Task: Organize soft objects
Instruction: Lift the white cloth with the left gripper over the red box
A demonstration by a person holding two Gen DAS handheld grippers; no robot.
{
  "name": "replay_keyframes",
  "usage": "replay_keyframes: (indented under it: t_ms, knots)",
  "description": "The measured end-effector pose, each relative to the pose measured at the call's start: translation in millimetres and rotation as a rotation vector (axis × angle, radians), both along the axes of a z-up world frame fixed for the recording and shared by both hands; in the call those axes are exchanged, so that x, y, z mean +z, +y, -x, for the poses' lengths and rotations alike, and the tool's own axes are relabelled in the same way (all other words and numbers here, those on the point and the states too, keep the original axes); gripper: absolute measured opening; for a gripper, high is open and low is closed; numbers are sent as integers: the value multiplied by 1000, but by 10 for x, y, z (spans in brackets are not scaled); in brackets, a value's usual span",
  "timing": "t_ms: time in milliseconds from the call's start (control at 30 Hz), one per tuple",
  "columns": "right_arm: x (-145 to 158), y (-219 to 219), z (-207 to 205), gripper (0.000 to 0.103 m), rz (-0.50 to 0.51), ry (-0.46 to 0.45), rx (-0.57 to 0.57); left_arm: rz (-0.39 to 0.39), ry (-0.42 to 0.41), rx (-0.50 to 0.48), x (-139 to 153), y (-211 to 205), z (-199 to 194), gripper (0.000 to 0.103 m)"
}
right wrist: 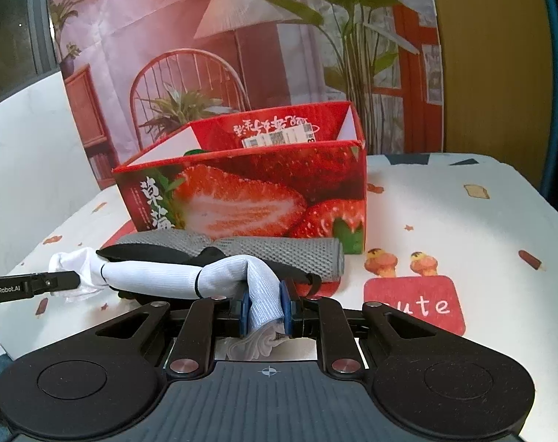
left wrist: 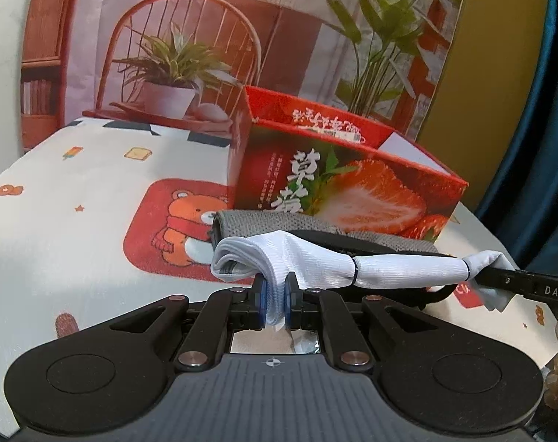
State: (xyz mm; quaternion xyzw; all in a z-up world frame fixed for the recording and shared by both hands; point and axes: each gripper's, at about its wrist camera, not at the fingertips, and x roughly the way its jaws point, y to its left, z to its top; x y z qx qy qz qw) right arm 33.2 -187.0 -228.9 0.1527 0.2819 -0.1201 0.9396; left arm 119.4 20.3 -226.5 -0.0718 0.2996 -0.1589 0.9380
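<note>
1 white cloth [left wrist: 385, 267], 1 grey roll [right wrist: 279, 245], 1 strawberry box [right wrist: 249, 188]. L gripper [left wrist: 275, 304] & R gripper [right wrist: 266, 311] each pinch a cloth end, stretched above roll, just before box. Open tablecloth [right wrist: 463, 221] R of box.

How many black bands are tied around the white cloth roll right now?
2 on the white cloth roll: one band nearer the left tool, another by the right tool. More may be hidden.

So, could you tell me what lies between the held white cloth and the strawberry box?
A grey rolled towel and a black item, clearest in the right wrist view.
</note>
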Motion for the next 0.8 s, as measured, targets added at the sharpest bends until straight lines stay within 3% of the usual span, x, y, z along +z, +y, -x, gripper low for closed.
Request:
replay_keyframes:
  t_ms: [433,633,800]
  knots:
    - [437,-130,-126,16,21,-93,9,50,-170,-20,571,-17,-10,10]
    - [691,-386,-410,16,33,-119,1,123,-161,-46,864,-61,-333,10]
    - [780,-614,-690,16,86,-107,-6,113,-141,-71,985,-212,-676,10]
